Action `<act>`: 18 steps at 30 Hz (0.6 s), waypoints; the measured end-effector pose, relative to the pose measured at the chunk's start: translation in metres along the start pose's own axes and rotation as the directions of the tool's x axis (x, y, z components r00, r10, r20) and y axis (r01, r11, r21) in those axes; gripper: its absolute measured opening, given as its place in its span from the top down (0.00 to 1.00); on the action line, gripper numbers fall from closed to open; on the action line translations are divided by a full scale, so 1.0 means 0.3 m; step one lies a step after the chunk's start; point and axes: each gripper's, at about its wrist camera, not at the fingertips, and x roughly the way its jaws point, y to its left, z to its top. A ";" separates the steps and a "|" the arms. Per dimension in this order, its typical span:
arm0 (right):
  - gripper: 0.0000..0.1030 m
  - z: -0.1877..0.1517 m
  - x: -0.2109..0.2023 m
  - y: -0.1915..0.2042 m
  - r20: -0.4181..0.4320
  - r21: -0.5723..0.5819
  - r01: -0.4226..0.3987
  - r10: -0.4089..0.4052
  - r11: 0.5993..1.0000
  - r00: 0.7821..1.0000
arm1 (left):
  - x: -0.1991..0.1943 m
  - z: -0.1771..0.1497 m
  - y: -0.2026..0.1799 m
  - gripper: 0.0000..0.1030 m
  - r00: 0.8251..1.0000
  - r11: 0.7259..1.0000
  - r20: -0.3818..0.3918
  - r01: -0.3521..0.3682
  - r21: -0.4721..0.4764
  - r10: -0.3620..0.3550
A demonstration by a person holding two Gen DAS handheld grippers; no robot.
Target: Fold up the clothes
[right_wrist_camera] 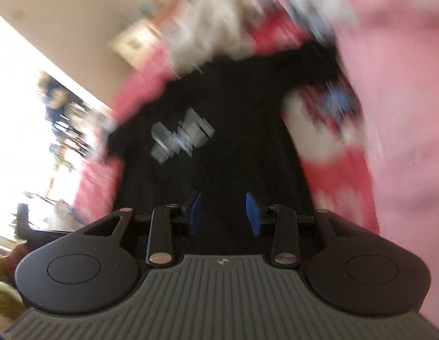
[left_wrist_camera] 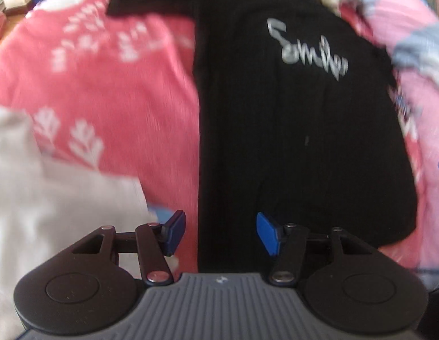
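Daylight is soft in the left wrist view, mildly smeared. The right wrist view streaks heavily; a blown-out white window (right_wrist_camera: 18, 119) glares at nine o'clock. Fisheye bends edges.

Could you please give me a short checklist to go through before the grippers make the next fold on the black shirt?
1. Left gripper open, nothing between its fingers: ok.
2. Right gripper open and empty: ok.
3. Black shirt lying flat on the red floral bedspread: ok in the left wrist view.
4. Left sleeve spread out: ok; the other sleeve: cannot tell.
5. White cloth off the shirt: ok.
6. Right wrist view sharp enough to aim: not ok, heavily blurred.
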 end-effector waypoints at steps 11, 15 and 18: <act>0.67 -0.199 0.257 -0.060 -0.093 -0.049 0.218 -0.222 0.975 0.971 | 0.087 -0.191 -0.105 0.51 0.984 0.961 0.003 -0.175 0.212 0.179; 0.68 -0.219 0.282 -0.052 -0.091 -0.080 0.238 -0.245 0.968 0.965 | 0.094 -0.223 -0.109 0.52 0.981 0.959 0.015 -0.193 0.208 0.194; 0.68 -0.235 0.280 -0.051 -0.091 -0.092 0.249 -0.257 0.964 0.962 | 0.078 -0.230 -0.098 0.52 0.981 0.961 0.013 -0.192 0.198 0.193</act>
